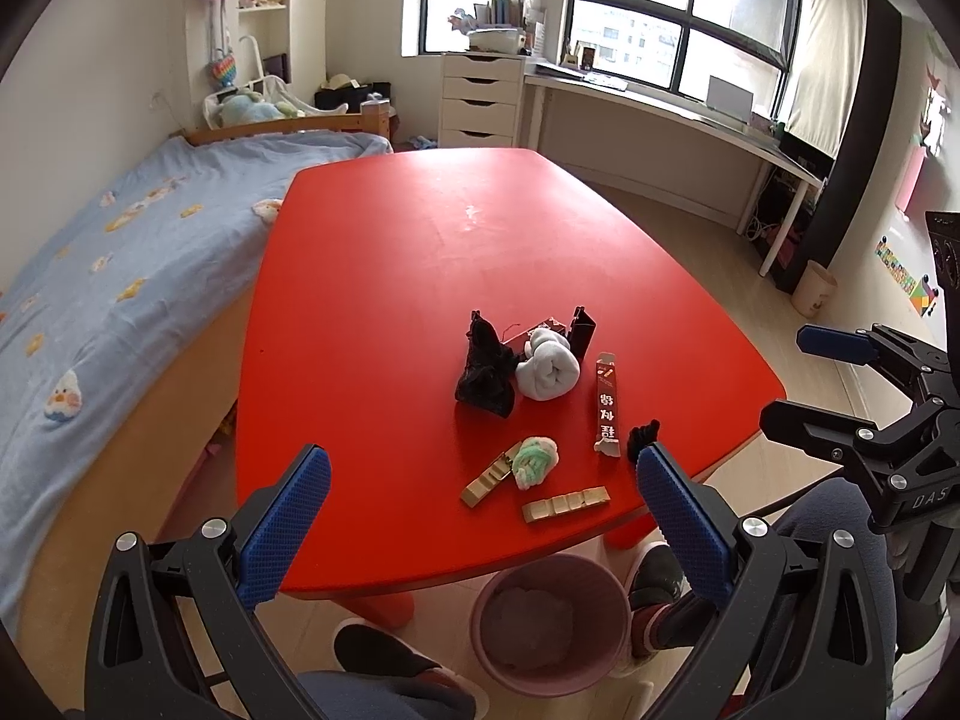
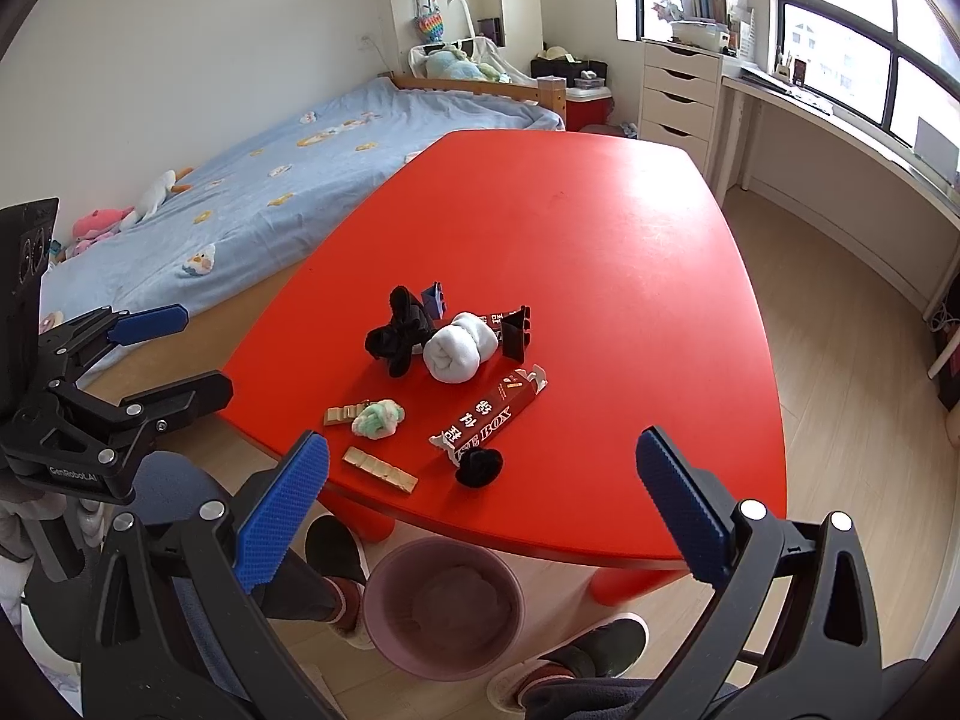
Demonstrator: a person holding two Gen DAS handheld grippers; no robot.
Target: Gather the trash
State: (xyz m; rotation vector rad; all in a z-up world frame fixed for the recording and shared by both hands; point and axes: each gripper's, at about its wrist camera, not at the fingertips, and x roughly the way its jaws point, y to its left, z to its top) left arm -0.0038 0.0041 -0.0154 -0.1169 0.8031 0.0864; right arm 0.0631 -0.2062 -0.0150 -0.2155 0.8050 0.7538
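Trash lies near the front of the red table (image 1: 420,252): a black crumpled piece (image 1: 487,369), a white rolled wad (image 1: 549,369), a dark red carton (image 1: 607,405), a green-white wad (image 1: 534,461), two gold strips (image 1: 565,503), a small black lump (image 1: 643,437). They show in the right wrist view too: the carton (image 2: 489,414), the white wad (image 2: 459,345). A pink bin (image 1: 549,624) stands on the floor under the table's front edge. My left gripper (image 1: 483,528) is open and empty above that edge. My right gripper (image 2: 483,510) is open and empty, off the table's corner.
A bed (image 1: 120,252) with a blue cover runs along the table's left side. A white drawer unit (image 1: 480,99) and a long desk (image 1: 660,102) stand by the window. The person's slippered feet (image 1: 384,654) flank the bin. A cream bin (image 1: 813,288) stands at the right wall.
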